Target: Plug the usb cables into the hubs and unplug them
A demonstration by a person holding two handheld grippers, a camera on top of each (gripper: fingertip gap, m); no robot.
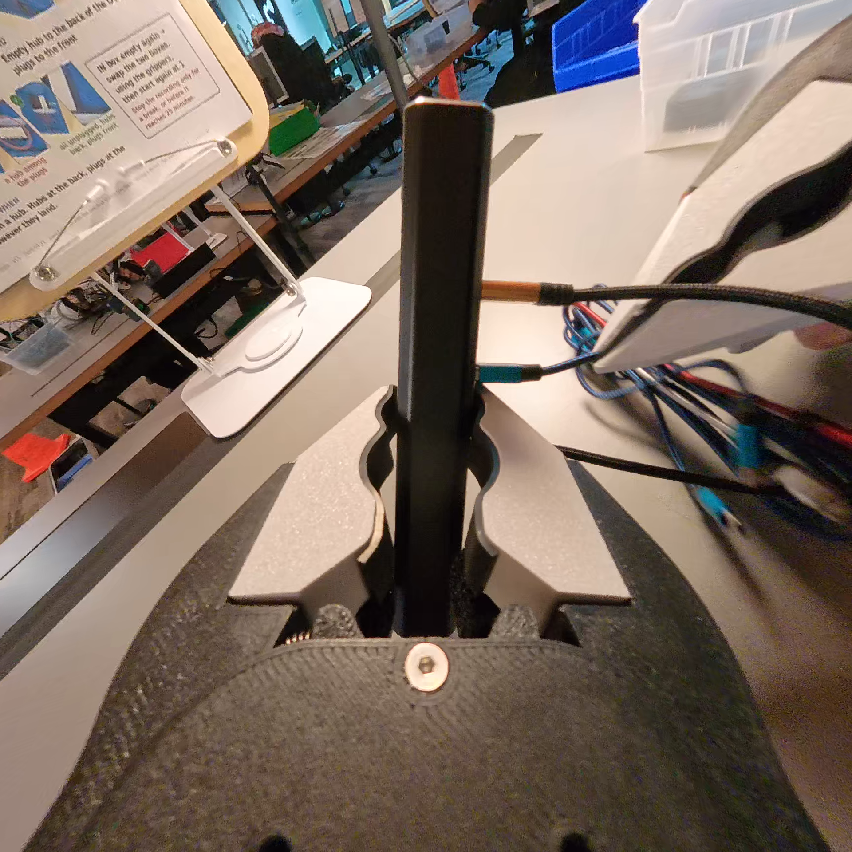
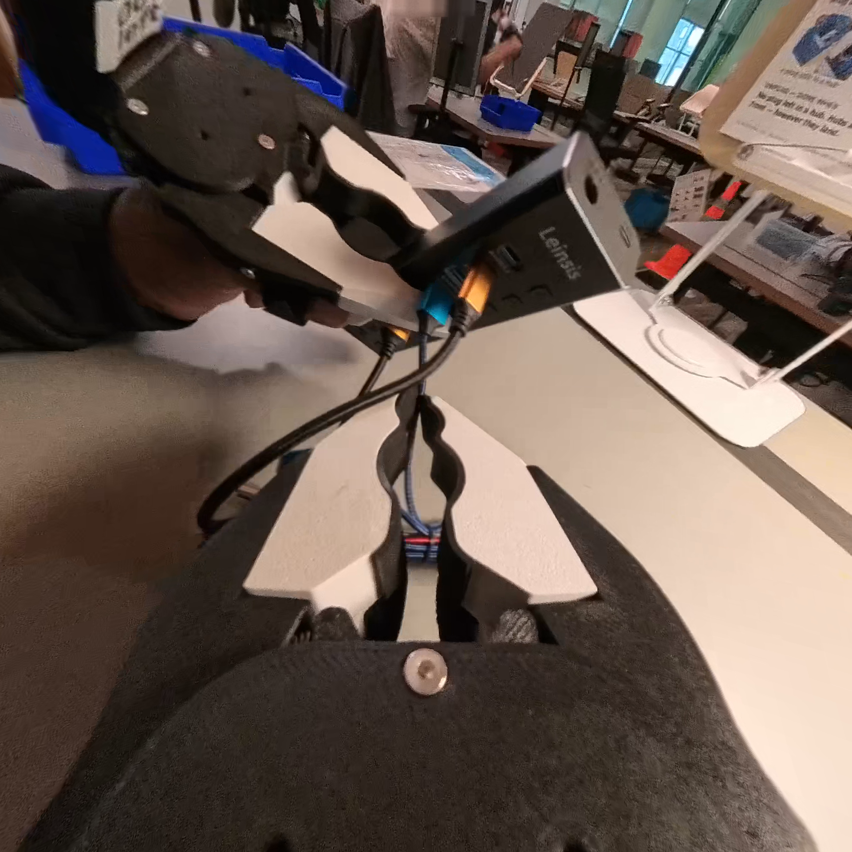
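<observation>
My left gripper (image 1: 435, 396) is shut on a long black USB hub (image 1: 445, 276), which stands out along the fingers. A gold plug (image 1: 509, 292) on a black braided cable and a blue plug (image 1: 502, 372) sit in the hub's right side. In the right wrist view the left gripper (image 2: 410, 276) holds the hub (image 2: 544, 230) tilted above the table, with the blue plug (image 2: 437, 302) and gold plug (image 2: 475, 288) in it. My right gripper (image 2: 417, 408) is shut on the blue braided cable (image 2: 420, 369) just below the blue plug. Its fingers (image 1: 691, 332) show blurred at the right of the left wrist view.
A pile of blue, red and black cables (image 1: 719, 415) lies on the table at the right. A document stand with a white base (image 1: 286, 350) stands at the table's edge and also shows in the right wrist view (image 2: 691, 364). A blue bin (image 1: 594, 41) and a clear box (image 1: 719, 78) stand behind. Spacing between my two grippers at the tips: around 7 cm.
</observation>
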